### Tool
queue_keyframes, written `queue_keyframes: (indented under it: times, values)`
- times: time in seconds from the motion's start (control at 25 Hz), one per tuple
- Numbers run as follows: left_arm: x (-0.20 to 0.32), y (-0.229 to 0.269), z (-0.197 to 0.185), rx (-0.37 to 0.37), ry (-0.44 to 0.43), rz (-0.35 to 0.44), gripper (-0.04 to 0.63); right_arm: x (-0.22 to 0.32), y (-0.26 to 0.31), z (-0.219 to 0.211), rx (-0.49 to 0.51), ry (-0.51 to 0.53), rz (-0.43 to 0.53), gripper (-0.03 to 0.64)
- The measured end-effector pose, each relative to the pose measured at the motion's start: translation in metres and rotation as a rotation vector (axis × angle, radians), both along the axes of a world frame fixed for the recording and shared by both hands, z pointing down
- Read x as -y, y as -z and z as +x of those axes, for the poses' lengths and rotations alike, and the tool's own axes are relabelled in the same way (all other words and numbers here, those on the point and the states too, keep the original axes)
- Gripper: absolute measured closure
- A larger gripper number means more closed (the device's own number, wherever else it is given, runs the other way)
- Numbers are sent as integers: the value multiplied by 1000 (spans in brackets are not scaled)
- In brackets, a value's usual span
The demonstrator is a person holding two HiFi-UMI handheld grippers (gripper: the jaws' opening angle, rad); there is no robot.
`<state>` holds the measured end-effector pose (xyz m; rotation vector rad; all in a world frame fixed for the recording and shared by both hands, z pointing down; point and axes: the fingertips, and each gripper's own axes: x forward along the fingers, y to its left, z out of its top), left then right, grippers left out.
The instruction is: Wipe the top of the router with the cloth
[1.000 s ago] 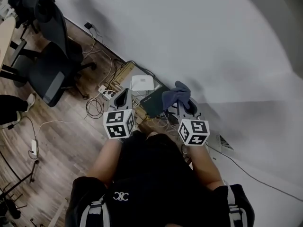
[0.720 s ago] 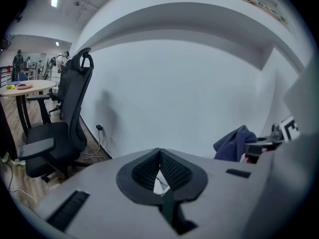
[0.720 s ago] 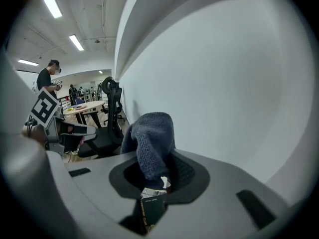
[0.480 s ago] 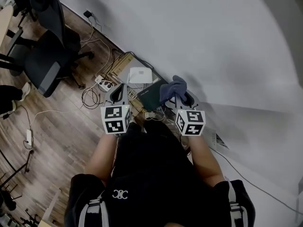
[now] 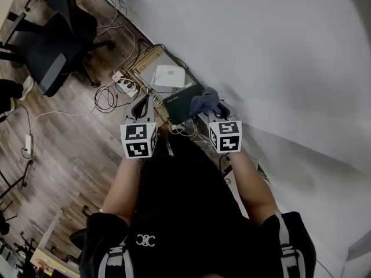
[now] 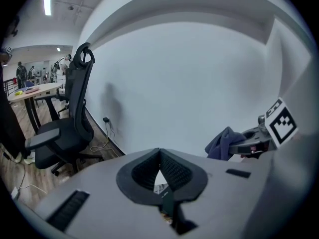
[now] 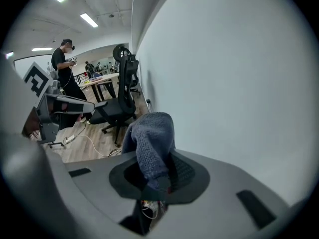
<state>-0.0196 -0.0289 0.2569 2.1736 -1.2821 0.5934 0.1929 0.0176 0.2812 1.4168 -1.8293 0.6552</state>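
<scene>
Pinching the cloth (image 5: 204,102), the right gripper (image 5: 212,111) holds it above the dark router (image 5: 179,103); the left gripper (image 5: 142,105) is pressed together, empty.

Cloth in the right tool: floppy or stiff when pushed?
Likely floppy: the cloth bunches and folds over itself above the right tool. Probably light, with a knit texture that should drag rather than slide.

the cloth (image 5: 206,103), held in the right gripper (image 5: 214,114), has been brought from beside the dark box (image 5: 179,104) to over its right end. the head view has been swung, so the chair (image 5: 49,51) is shifted toward the upper left.
</scene>
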Motion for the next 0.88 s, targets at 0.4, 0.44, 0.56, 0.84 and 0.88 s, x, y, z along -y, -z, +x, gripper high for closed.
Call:
queue_keyframes:
  times: [0.4,0.44,0.56,0.84,0.88]
  values:
    - [-24,-44,17,12,51,-72,592,10,-74,0,-9,113,-146,565]
    - [-27,-51,15,14,57,-84,592,12,-82,-3,-9,131,-161,565]
    - [-34,-77,8,26,72,-115,592,14,-104,-18,-7,208,-202,565]
    - [-55,-155,-10,49,102,-205,592,8,-166,-58,-20,373,-285,565]
    - [-57,-168,-12,50,107,-215,592,7,-178,-63,-18,390,-298,565]
